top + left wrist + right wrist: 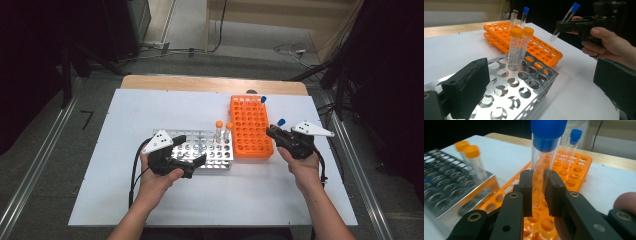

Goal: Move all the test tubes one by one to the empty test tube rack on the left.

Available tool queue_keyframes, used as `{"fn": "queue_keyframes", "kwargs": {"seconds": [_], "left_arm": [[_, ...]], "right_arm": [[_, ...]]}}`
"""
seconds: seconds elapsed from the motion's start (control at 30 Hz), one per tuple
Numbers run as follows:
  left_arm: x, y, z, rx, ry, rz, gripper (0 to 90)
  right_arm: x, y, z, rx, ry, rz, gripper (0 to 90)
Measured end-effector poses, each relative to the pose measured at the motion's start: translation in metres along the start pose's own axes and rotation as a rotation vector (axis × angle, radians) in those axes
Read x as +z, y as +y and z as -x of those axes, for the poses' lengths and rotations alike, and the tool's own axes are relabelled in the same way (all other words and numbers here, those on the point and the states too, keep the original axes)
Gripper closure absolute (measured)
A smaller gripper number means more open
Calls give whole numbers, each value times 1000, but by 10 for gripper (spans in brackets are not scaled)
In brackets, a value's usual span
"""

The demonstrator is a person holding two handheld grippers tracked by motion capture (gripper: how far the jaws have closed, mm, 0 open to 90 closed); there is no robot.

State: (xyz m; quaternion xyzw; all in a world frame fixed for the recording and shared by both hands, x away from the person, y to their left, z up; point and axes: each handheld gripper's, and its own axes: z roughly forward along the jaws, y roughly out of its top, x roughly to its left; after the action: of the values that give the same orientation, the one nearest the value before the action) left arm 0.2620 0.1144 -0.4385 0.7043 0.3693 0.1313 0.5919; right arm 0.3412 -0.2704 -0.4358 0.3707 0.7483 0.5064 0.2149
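Bench (150, 200): white top, light wooden edge strip (215, 83) along far side. Floor (50, 165): grey carpet around bench. Metal rails (30, 175) run on floor along left and right sides of bench. Black cables (200, 50) trail across floor beyond bench; white cable (292, 48) coiled at far right. Dark cabinet (137, 20) at far left. Light wooden panel (280, 12) at back. Dark curtains or shadow at both sides. Lighting even, from overhead.
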Motion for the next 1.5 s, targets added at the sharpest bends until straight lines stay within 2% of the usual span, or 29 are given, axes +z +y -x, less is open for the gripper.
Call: {"fn": "queue_keyframes", "kwargs": {"seconds": [0.13, 0.23, 0.33, 0.5, 0.67, 0.83, 1.0, 1.07, 1.13, 1.33, 1.5], "left_arm": [[2, -1, 2, -13, -1, 6, 7], [4, -2, 4, -6, 3, 1, 8], [8, -3, 8, 7, 2, -6, 25], [14, -5, 16, 21, -19, -19, 25], [18, -5, 25, 30, -44, -29, 25], [22, -4, 34, 43, -73, -36, 37], [25, -5, 44, 53, -131, -51, 76], [26, -4, 47, 52, -155, -47, 107], [26, -3, 51, 58, -175, -45, 151], [24, 2, 63, 92, -233, -35, 312], [30, 3, 72, 122, -284, -62, 440]], "right_arm": [[-18, -6, -8, 8, 19, 3, 748], [-30, -6, -13, 1, 26, -1, 748], [-45, -7, -22, 0, 51, 2, 748], [-55, -14, -38, -19, 98, -20, 748], [-58, -13, -54, -35, 146, -38, 748], [-58, -11, -69, -61, 199, -33, 748], [-54, -10, -83, -84, 251, -39, 748], [-52, -11, -89, -84, 271, -47, 748], [-49, -11, -94, -104, 285, -58, 748], [-40, -14, -112, -136, 340, -103, 748], [-35, -16, -122, -159, 371, -134, 748]]}}
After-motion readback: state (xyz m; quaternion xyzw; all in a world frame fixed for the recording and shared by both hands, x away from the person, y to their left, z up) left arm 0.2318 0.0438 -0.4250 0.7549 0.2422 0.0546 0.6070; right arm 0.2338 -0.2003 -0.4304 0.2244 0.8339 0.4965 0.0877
